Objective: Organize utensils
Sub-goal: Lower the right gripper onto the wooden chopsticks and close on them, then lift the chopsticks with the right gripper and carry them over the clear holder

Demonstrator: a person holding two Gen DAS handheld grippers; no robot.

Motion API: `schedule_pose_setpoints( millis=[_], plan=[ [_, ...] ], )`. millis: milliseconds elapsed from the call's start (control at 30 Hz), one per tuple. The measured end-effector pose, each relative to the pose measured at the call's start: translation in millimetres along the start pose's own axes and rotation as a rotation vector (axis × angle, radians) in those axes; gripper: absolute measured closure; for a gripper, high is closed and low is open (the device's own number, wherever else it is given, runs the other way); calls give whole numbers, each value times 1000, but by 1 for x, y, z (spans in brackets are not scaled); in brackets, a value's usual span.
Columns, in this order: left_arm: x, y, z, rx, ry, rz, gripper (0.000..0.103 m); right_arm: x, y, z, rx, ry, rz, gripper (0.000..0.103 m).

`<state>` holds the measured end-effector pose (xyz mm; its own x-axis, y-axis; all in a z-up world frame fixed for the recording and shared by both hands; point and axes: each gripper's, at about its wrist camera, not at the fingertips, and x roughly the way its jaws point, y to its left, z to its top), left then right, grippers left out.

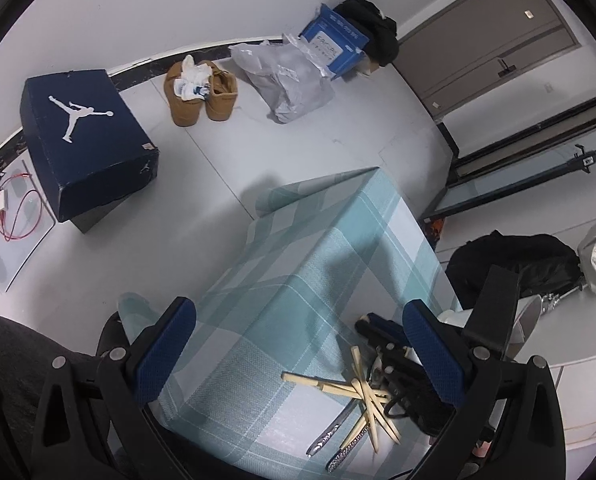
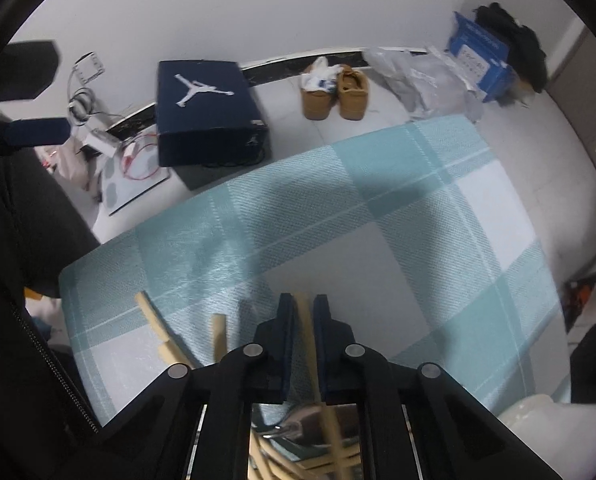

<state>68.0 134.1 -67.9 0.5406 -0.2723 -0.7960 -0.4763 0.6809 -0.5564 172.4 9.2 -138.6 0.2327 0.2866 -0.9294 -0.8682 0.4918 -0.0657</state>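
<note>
My right gripper (image 2: pixel 302 312) stands over the table (image 2: pixel 377 208) with one chopstick (image 2: pixel 303 320) between its pads. More chopsticks (image 2: pixel 166 336) lie left of it. Beyond the table, on the floor, sit a shoebox (image 2: pixel 206 100) and, rightward, shoes (image 2: pixel 337 88).

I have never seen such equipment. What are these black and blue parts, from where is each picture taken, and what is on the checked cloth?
A person holds a two-finger gripper in each hand; each carries a wide-angle camera looking along its fingers. The left camera shows the left gripper open above the checked tablecloth, where pale chopsticks lie crossed with metal utensils. The right camera shows the right gripper shut on one chopstick; two other sticks lie beside it.
</note>
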Motion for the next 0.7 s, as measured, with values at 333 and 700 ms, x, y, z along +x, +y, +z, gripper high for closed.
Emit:
schedule_pose_setpoints(
  millis=[333,700],
  plan=[
    [16,-14,-14,81,67,-9,2,-69,-26,-30,203,-243,-66,97],
    [30,-22,-34,172,157,67,3,-123,-35,-66,312,-451,-191,97]
  ],
)
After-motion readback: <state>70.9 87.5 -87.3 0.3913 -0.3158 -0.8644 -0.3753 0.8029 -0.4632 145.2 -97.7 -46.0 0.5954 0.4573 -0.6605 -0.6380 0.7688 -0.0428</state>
